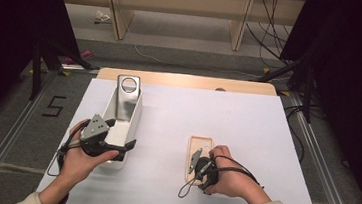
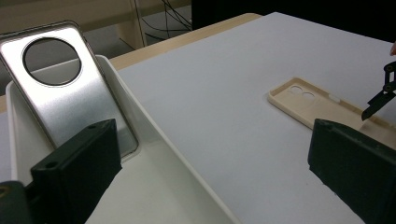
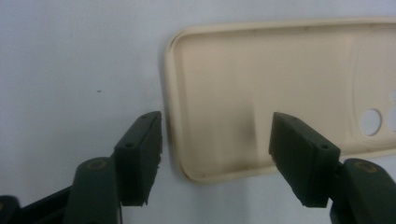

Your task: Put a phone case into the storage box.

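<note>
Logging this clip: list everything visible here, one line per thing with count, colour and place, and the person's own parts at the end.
Table cover: one, white, over a wooden tabletop.
Tray: one, white, left part of the table.
Silver phone case: one, brushed metal look with a round hole, leaning in the tray's far end.
Beige phone case: one, lying open side up, right of centre.
Number 5 mark: one, black, on the floor at left.
Cables: several, dark, on the floor behind the table.
Left tongs: black, open, at the tray's near end.
Right tongs: black, open, astride the beige case's near corner.
Hands: two, each holding one.
</note>
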A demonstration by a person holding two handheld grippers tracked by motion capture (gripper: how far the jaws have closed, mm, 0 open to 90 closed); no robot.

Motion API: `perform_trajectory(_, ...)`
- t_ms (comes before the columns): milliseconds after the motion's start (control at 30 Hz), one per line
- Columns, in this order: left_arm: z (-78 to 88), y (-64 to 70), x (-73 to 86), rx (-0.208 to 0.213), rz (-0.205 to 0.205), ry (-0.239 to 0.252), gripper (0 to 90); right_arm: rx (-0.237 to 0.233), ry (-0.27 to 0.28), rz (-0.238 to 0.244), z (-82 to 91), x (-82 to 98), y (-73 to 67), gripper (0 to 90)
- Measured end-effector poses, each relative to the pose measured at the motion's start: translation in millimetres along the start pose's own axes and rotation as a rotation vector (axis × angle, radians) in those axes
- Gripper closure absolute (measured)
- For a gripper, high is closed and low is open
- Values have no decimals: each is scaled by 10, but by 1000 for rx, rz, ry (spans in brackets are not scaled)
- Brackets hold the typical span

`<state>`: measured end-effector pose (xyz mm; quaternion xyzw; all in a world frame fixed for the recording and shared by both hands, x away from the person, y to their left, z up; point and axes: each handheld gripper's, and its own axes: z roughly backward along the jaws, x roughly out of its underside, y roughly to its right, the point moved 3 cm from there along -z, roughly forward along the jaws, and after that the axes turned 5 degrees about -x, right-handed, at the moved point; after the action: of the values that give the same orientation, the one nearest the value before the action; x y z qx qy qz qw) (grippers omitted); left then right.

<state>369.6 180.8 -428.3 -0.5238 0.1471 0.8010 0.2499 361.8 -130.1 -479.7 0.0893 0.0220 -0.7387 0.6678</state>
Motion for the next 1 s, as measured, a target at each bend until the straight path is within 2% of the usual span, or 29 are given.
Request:
perform_trajectory(167,-4,0,2,4,-1,-1,22,-11,-34,-2,-15,-30,-20,433)
perform_trajectory(233,-7,2,4,5,-4,-2,22,-6,-31,15,-27,-42,-12,456)
perform_trajectory(600,-11,15,9,11,-5,-5,22,-28,-94,45,-44,-110,-67,615)
perform_trajectory(733,-14,20,10,15,-7,-7,22,-32,-99,67,-47,-130,-85,671)
perform_trajectory(1000,-19,29,14,20,-7,-9,22,-41,-114,82,-50,-142,-116,740)
